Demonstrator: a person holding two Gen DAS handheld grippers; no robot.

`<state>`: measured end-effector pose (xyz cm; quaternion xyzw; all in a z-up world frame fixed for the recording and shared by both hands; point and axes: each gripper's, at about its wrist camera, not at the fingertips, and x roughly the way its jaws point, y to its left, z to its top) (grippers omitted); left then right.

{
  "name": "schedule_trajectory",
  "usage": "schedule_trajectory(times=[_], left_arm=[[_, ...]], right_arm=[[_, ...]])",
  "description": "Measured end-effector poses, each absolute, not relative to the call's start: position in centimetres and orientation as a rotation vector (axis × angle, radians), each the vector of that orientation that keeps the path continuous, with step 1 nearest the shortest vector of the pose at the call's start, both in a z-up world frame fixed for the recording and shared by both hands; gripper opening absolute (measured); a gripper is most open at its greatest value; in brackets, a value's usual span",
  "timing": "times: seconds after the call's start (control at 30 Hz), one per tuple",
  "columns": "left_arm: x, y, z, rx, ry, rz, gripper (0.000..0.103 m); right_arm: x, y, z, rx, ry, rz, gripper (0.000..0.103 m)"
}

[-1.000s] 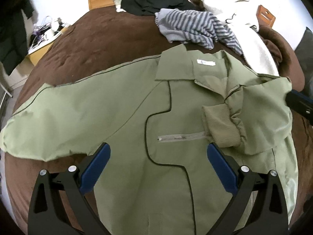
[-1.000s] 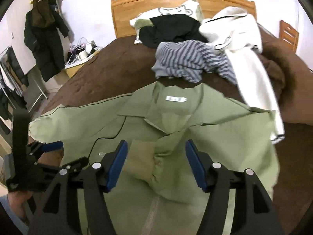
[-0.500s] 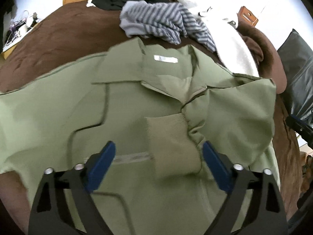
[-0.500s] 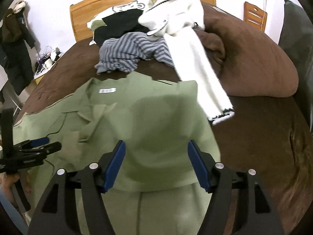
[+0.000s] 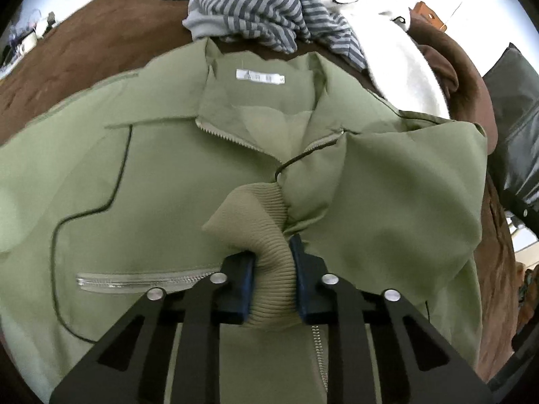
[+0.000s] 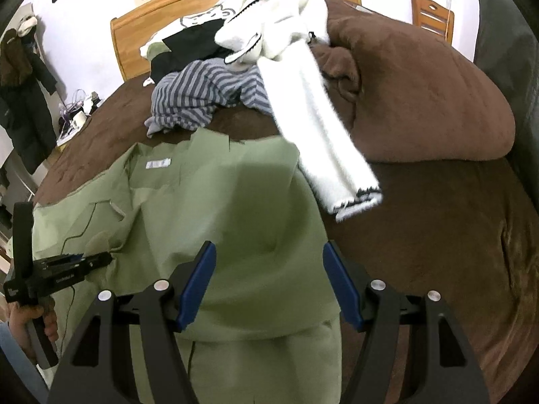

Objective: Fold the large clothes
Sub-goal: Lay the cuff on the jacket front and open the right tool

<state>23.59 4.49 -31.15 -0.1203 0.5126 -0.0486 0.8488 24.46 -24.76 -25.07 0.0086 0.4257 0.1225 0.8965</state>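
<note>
Left wrist view: the left gripper [image 5: 272,279] is pinching the ribbed cuff [image 5: 259,222] of the green jacket [image 5: 141,202], its jaws having just been closing onto the knit, which is now bunching between the blue pads [image 5: 243,286]. The jacket is lying face up and spread on the brown bedspread [image 5: 84,50], collar toward the headboard, with its zip partly open. One sleeve is already lying folded across the chest, which is why the cuff is sitting near the centre zip [image 5: 318,353]; gripping it there probably lets the sleeve be pulled straight or laid flatter along the body.

Right wrist view: the right gripper [image 6: 267,286] is hovering with jaws spread above the folded shoulder panel [image 6: 242,208], its pads not pressing any cloth, seemingly waiting to pin or smooth that side. The left gripper [image 6: 84,262] is appearing at the frame's left edge, carried by the person's hand [image 6: 27,323].

Beyond the collar, a striped top [image 6: 198,97] and a white fleece garment [image 6: 303,77] are lying heaped, apparently awaiting folding.
</note>
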Motion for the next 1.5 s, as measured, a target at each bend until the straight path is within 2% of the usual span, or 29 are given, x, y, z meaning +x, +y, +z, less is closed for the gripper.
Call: schedule_trajectory(times=[0.17,0.23,0.3,0.4,0.7,1.0,1.03,1.1,1.23,1.27,1.3,1.37,1.5], left_arm=[[21.9,5.1,-28.3,-0.241,1.029,-0.045,0.019],[21.2,5.3,-27.8,-0.232,1.026,-0.017,0.019],[20.5,5.7,-28.0,-0.228,1.039,0.009,0.019],[19.8,6.2,-29.1,-0.237,1.071,0.04,0.019],[18.8,7.0,-31.6,-0.212,1.13,0.096,0.02],[18.8,7.3,-32.5,-0.211,1.135,0.115,0.021],[18.8,7.2,-32.5,-0.209,1.137,0.12,0.021],[18.8,7.2,-32.4,-0.212,1.142,0.124,0.021],[18.8,7.4,-31.5,-0.231,1.147,0.09,0.02],[18.8,7.3,-31.3,-0.227,1.148,0.083,0.02],[18.7,7.2,-30.9,-0.217,1.147,0.074,0.02],[18.6,6.9,-30.3,-0.193,1.14,0.068,0.02],[18.6,6.6,-30.7,-0.182,1.152,0.068,0.02]], right_arm=[[26.5,-24.6,-23.3,0.043,0.857,0.293,0.058],[27.4,-24.1,-23.0,0.052,0.858,0.315,0.051],[28.5,-23.3,-23.2,0.064,0.869,0.342,0.031],[30.3,-21.8,-24.7,0.072,0.911,0.364,0.022],[34.4,-19.6,-33.1,-0.012,1.095,0.265,0.019],[35.5,-19.9,-34.2,-0.046,1.095,0.264,0.019],[35.3,-20.0,-33.8,-0.047,1.093,0.267,0.022],[34.3,-20.8,-32.4,-0.036,1.066,0.26,0.042],[30.7,-23.9,-29.3,0.017,0.989,0.265,0.043],[30.0,-24.3,-29.0,0.018,0.989,0.261,0.042],[29.0,-25.0,-28.9,0.018,0.991,0.264,0.03],[27.9,-25.7,-29.1,0.006,1.003,0.274,0.015],[26.4,-26.6,-31.3,-0.025,1.055,0.262,0.012]])
